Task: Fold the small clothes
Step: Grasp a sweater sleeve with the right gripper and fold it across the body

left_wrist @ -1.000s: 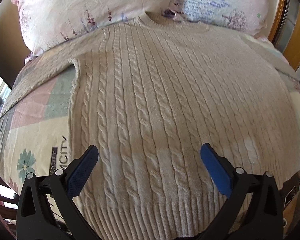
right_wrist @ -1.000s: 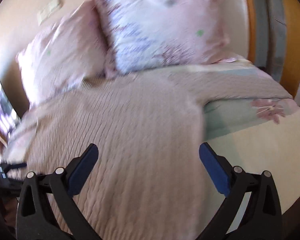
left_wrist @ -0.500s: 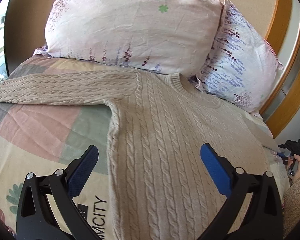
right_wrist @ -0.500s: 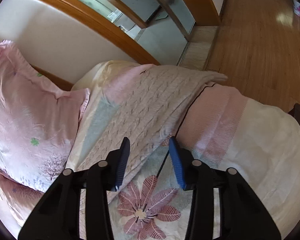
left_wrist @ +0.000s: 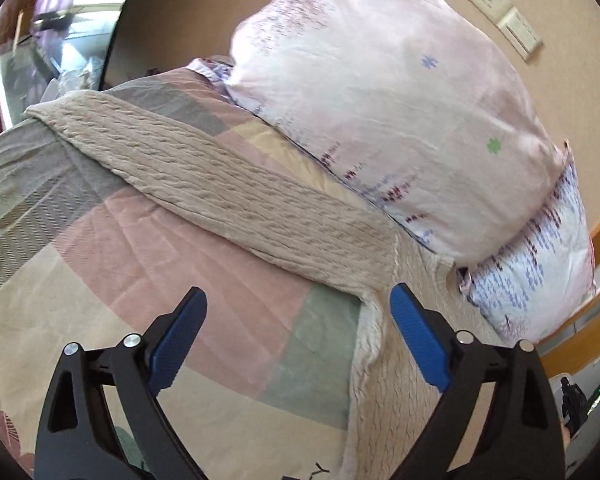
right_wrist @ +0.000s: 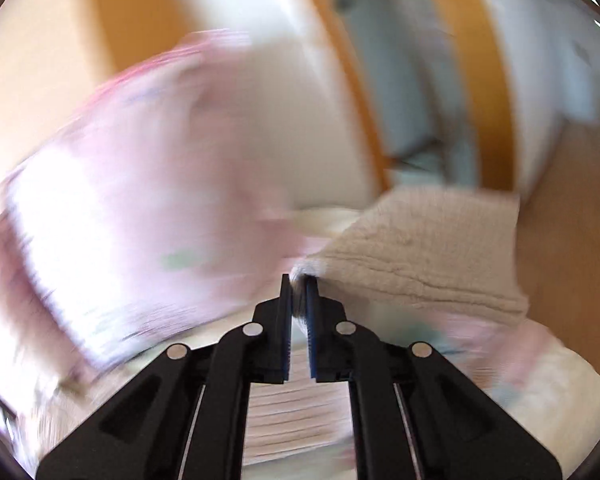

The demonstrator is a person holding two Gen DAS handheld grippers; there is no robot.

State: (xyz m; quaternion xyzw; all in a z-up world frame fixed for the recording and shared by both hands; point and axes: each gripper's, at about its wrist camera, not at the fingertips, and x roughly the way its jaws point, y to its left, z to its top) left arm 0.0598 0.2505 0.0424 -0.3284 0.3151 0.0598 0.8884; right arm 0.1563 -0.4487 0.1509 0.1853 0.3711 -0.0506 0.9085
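Note:
A beige cable-knit sweater lies flat on the bed. Its left sleeve (left_wrist: 228,176) stretches out to the upper left in the left wrist view, and its body (left_wrist: 384,396) runs down at the lower right. My left gripper (left_wrist: 298,344) is open and empty, above the armpit where the sleeve meets the body. In the blurred right wrist view my right gripper (right_wrist: 299,284) is shut on the edge of the sweater's other sleeve (right_wrist: 420,256), which hangs bunched to the right of the fingers.
The bed has a patchwork sheet (left_wrist: 148,264) in pink, green and cream. Two floral pillows (left_wrist: 380,92) lean against the wall behind the sweater. A wooden bed frame (right_wrist: 364,92) and wooden floor (right_wrist: 572,208) lie beyond the bed's right side.
My left gripper swung left from the sweater's body toward the left sleeve and armpit. My right gripper closed from wide open onto the right sleeve and is moving fast.

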